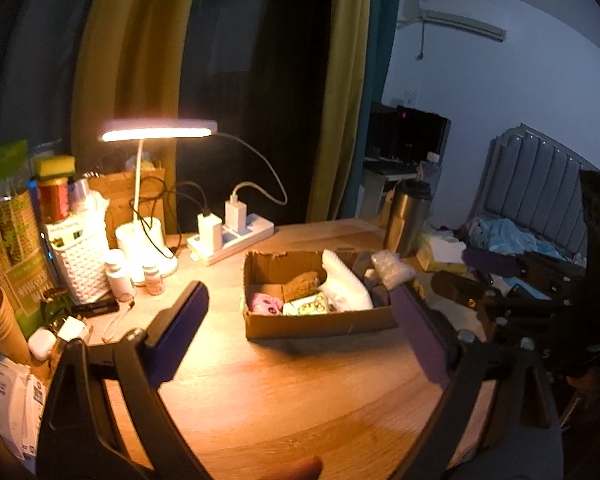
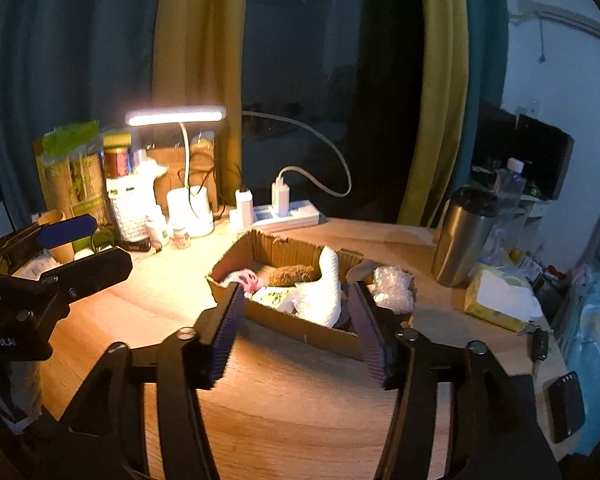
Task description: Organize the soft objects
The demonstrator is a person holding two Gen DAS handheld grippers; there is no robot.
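Box (image 2: 300, 330) of soft objects beyond empty grippers (image 2: 298, 328)

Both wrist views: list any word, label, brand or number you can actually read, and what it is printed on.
None can be read for certain.
Green bag: large pale lettering, too blurred to read.
White packet: small print, too small.
Left claw body: white marking at the picture's edge, illegible.
Yellow-green pack in the cardboard box: a drawing, no readable words.
Pill bottles: labels blurred.

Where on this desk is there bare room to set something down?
Bare wood lies on the table between the cardboard box and both open grippers, left gripper and right gripper. Crowded: around the lamp and white basket, and beside the steel tumbler.
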